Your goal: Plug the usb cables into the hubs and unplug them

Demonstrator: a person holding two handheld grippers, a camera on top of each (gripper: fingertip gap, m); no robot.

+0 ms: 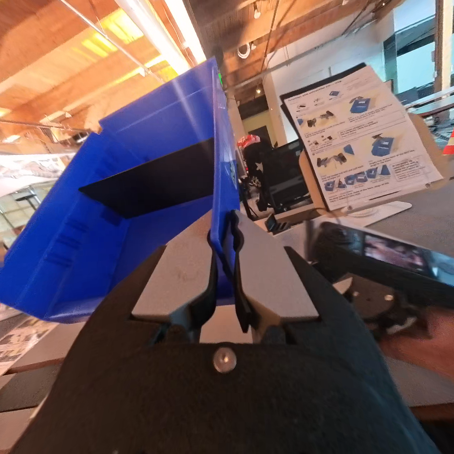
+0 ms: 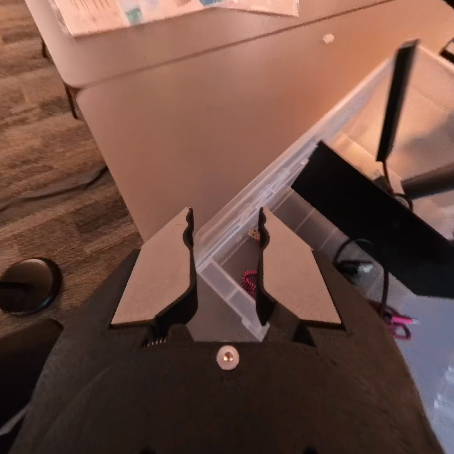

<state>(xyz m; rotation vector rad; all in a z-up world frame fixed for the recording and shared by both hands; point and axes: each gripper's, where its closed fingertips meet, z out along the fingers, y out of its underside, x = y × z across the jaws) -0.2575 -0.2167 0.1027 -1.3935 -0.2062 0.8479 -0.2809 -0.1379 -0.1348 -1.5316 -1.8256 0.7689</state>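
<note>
The left gripper is pinched on the side wall of a large blue plastic bin, its two black-edged jaws pressed against either face of the thin wall at the centre of the left wrist view. The bin hangs tilted across the left half of the frame, open side toward the lower left, with a flat black divider panel crossing its inside — nothing shows in the part visible here. Judging by the tilt, the grip on the wall serves to lift or tip the bin, not to work on any cable. At the right of the frame a printed instruction sheet stands propped on the grey tabletop, and a dark screen device lies below it.

The right gripper is spread, holding nothing, poised over the corner of a clear plastic compartment box that runs diagonally toward the upper right of the right wrist view. The USB cables appear to be here: a coil of red-and-black braided cable lies in the compartment just between the jaws, a thin black cable trails at the right edge, and a slim black bar stands in the upper right — perhaps a hub, though the blur prevents certainty. The open jaws suit reaching into the box for a cable; no plugging is under way yet.
</note>
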